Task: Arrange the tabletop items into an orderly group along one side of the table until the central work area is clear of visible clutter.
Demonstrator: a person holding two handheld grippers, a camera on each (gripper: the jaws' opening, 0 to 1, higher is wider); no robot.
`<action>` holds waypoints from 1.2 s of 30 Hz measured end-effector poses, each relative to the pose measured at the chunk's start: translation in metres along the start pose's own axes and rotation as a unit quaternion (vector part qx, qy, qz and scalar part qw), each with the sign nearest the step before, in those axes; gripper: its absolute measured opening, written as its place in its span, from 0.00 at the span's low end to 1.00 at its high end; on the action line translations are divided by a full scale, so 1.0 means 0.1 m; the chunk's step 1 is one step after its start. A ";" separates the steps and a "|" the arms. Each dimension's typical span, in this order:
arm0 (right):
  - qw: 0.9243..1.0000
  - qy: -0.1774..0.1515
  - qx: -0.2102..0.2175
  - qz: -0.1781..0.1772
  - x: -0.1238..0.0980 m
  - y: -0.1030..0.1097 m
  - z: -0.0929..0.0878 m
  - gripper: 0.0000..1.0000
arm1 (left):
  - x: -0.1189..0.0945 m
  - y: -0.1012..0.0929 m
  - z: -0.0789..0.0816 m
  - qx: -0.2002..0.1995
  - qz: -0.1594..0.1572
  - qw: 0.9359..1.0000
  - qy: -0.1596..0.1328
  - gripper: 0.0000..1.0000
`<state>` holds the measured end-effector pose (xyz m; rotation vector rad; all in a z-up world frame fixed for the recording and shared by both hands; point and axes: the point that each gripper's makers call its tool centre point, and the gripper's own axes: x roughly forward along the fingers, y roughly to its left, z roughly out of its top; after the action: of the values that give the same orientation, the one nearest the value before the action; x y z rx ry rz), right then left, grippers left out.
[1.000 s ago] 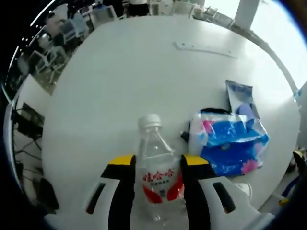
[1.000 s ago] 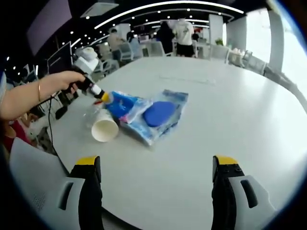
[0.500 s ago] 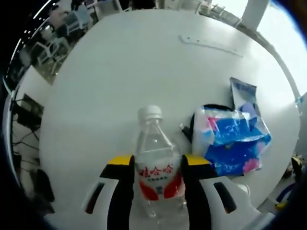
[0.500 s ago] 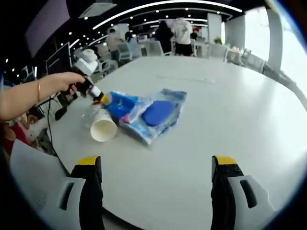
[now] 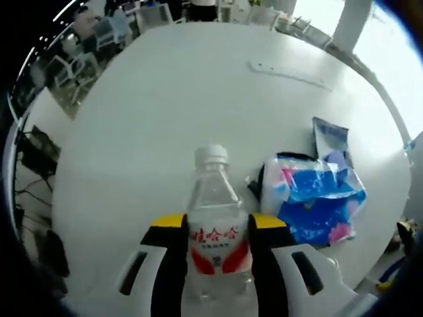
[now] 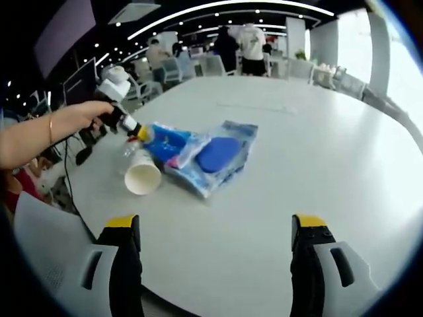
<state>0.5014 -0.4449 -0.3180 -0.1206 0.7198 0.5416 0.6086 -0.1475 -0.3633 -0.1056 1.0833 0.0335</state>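
Note:
A clear plastic water bottle (image 5: 215,231) with a white cap and a red label sits between the yellow-tipped jaws of my left gripper (image 5: 214,228), which is shut on it. To its right lie blue plastic packets (image 5: 312,201) on the white table (image 5: 178,99). In the right gripper view the same blue packets (image 6: 205,155) lie at mid-table with a paper cup (image 6: 142,177) on its side beside them. A hand holds the left gripper (image 6: 119,115) above the cup. My right gripper (image 6: 211,238) is open over bare table with nothing between its jaws.
A flat white strip (image 5: 289,72) lies far across the table. Chairs (image 6: 211,65) and people (image 6: 251,46) stand beyond the far edge. The table's near edge (image 6: 218,307) runs just under my right jaws.
The left gripper has lifted and shifted slightly with the bottle held. In the right gripper view the hand and left gripper have risen a little. The right gripper stays still.

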 end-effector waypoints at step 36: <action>1.000 0.001 -0.015 0.001 0.00 0.02 0.01 0.91 | -0.64 0.01 0.15 0.028 0.008 0.987 -0.160 0.33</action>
<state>0.5006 -0.4429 -0.3169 -0.1483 0.7135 0.5554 0.5919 -0.1438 -0.2998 -0.0382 0.7632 0.0340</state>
